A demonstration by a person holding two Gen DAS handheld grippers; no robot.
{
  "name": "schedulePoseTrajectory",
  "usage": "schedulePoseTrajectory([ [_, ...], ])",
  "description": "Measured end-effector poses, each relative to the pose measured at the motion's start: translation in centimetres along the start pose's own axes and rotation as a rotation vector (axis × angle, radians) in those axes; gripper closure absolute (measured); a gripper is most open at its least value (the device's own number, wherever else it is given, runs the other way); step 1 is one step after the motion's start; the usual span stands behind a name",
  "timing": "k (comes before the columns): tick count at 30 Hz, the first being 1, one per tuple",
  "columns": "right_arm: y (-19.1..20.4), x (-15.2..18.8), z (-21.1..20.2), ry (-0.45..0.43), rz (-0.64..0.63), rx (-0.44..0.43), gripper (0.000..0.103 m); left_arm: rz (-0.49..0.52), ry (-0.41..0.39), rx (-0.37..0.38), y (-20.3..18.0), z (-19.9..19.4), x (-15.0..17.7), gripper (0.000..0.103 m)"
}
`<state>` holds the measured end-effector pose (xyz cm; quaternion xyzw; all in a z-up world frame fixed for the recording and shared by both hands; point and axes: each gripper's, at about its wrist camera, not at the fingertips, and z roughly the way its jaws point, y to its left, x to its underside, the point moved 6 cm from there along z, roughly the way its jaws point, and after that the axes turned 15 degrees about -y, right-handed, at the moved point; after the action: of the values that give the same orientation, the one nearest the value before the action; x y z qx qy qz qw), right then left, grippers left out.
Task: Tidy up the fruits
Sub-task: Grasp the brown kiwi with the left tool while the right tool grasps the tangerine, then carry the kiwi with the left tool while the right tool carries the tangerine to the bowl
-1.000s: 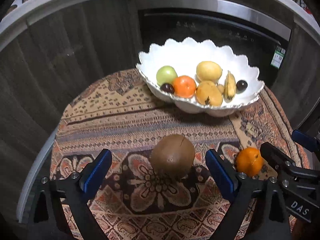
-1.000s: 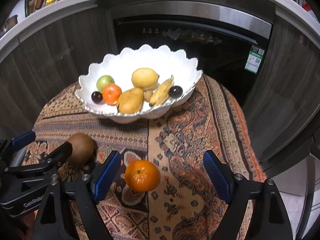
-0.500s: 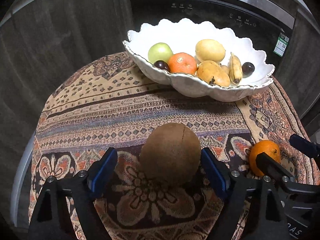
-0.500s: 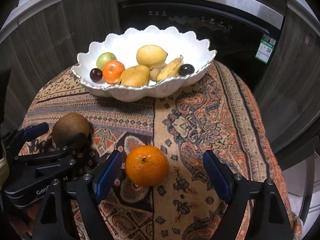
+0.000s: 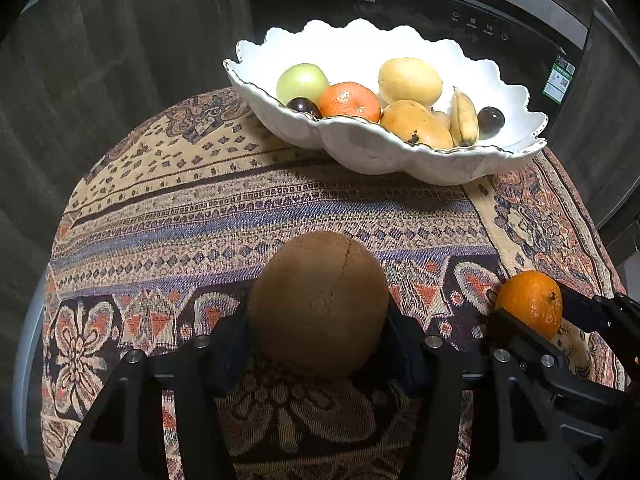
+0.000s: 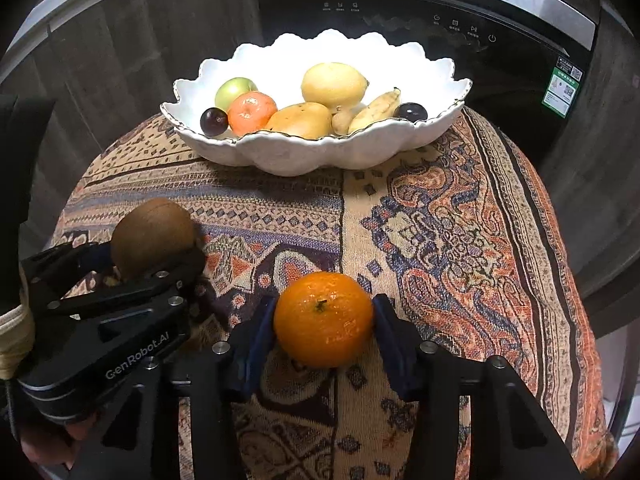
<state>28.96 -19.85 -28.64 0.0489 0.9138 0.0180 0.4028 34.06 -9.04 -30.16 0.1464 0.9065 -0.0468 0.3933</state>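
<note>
A large brown round fruit [image 5: 320, 300] sits on the patterned tablecloth [image 5: 192, 208] between the fingers of my left gripper [image 5: 318, 320]. Its jaws are closing and both pads press the fruit's sides. An orange [image 6: 323, 318] lies to its right, between the blue pads of my right gripper [image 6: 322, 320], whose jaws are also closing and touch both of its sides. Behind them stands a white scalloped bowl [image 6: 300, 156] holding a green fruit, an orange, yellow fruits, a banana and dark plums. The right wrist view also shows the brown fruit [image 6: 152, 232] in the left gripper [image 6: 148, 256].
The round table falls away at its left edge [image 5: 36, 320] and right edge [image 6: 580, 320]. A dark appliance front [image 5: 400, 0] and wooden panels stand close behind the bowl [image 5: 400, 152]. Bare cloth lies between the bowl and the two fruits.
Both grippers came down and forward onto their fruits. Their jaws narrowed from wide open until the pads met the brown fruit and the orange.
</note>
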Motion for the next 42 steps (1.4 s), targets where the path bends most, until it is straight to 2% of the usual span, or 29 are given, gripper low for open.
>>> schedulePoseTrajectory([
  [9,-0.8,-0.8,-0.9,-0.023,0.014,0.021,0.055,-0.015,0.003,-0.022,0.3,-1.3,0.3,0.047],
  [18,-1.5,-2.8,-3.0,-0.073,0.036,0.032,0.055,-0.012,-0.041,-0.033,0.2,-4.0,-1.5,0.047],
  [30,-2.9,-7.3,-6.1,-0.155,0.062,0.042,0.055,0.006,-0.119,-0.032,-0.4,-7.6,-6.3,0.047],
  [42,-4.9,-12.7,-6.1,-0.218,0.047,0.068,0.055,0.018,-0.157,-0.022,-1.3,-7.1,-11.3,0.047],
])
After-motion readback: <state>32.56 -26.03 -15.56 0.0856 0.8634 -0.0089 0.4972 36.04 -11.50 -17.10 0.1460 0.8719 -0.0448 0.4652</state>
